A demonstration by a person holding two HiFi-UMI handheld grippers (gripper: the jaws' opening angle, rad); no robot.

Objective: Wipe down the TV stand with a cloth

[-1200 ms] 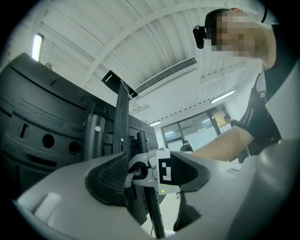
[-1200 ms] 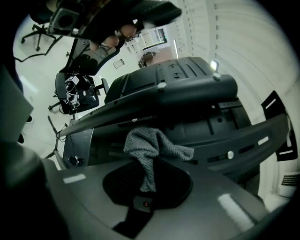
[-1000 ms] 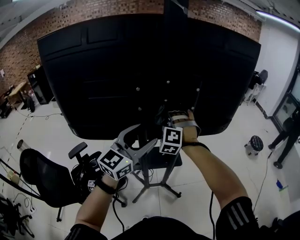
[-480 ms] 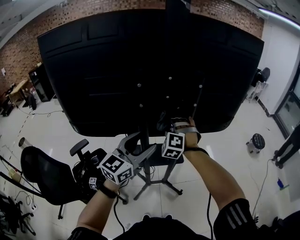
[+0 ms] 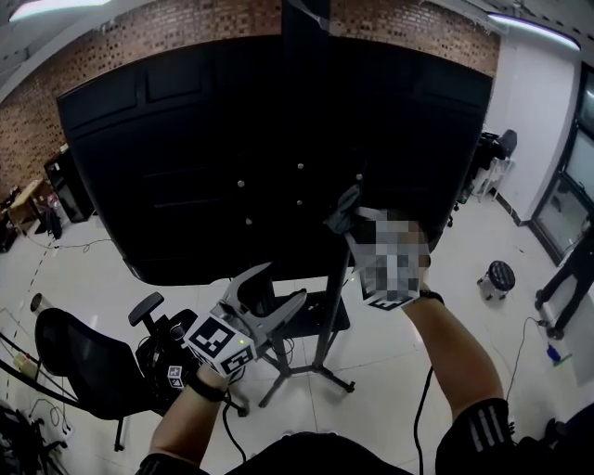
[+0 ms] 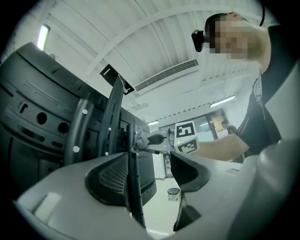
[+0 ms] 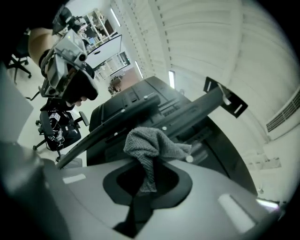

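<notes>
The black TV stand's upright column (image 5: 327, 297) rises from splayed legs (image 5: 299, 373) behind the big black TV back (image 5: 232, 148). My right gripper (image 5: 353, 223) is raised against the TV's back, by the mounting bracket, and is shut on a grey cloth (image 5: 340, 213). In the right gripper view the cloth (image 7: 152, 147) bunches out of the closed jaws of the right gripper (image 7: 147, 180) beside a slanted stand bar (image 7: 136, 123). My left gripper (image 5: 277, 289) stands open lower down at the column. A thin black post (image 6: 132, 187) runs by its left jaw in the left gripper view, where the left gripper (image 6: 152, 169) holds nothing.
A black office chair (image 5: 83, 364) stands on the white floor at the lower left. A small round stool (image 5: 499, 276) and a standing person (image 5: 571, 274) are at the right. A cable (image 5: 422, 408) trails on the floor. A brick wall (image 5: 176, 20) lies behind the TV.
My right gripper has moved up the back of the TV with the cloth, from near the bottom edge to the bracket. The left gripper has stayed at the column.
</notes>
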